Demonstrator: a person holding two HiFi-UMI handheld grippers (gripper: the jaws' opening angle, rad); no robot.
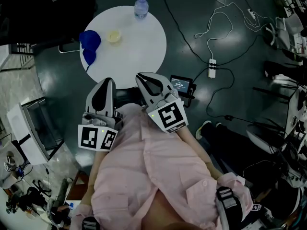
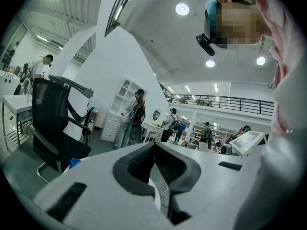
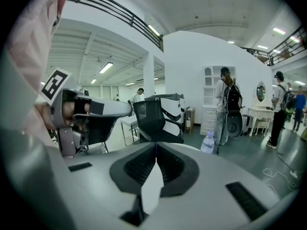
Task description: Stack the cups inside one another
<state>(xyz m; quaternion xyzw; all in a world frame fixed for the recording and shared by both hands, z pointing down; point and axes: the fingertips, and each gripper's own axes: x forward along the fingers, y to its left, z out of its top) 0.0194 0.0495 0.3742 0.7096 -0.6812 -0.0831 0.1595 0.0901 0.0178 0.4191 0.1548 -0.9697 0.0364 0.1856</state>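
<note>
A round white table point(image 1: 139, 51) lies ahead in the head view. Blue cups point(image 1: 89, 44) rest at its left edge, and a small pale yellow cup point(image 1: 113, 36) stands just right of them. Both grippers hover side by side at the table's near edge, apart from the cups. The left gripper point(image 1: 107, 82) is shut and empty; its own view shows the tips meeting point(image 2: 154, 145) and a sliver of blue cup point(image 2: 74, 163). The right gripper point(image 1: 142, 76) is shut too, tips together point(image 3: 156, 146) with nothing between them.
A clear water bottle point(image 1: 140, 7) stands at the table's far edge, also seen beyond the right jaws point(image 3: 208, 143). A black office chair point(image 3: 158, 121) stands behind the table. A power strip point(image 1: 211, 68) and cables lie on the dark floor to the right. People stand in the background.
</note>
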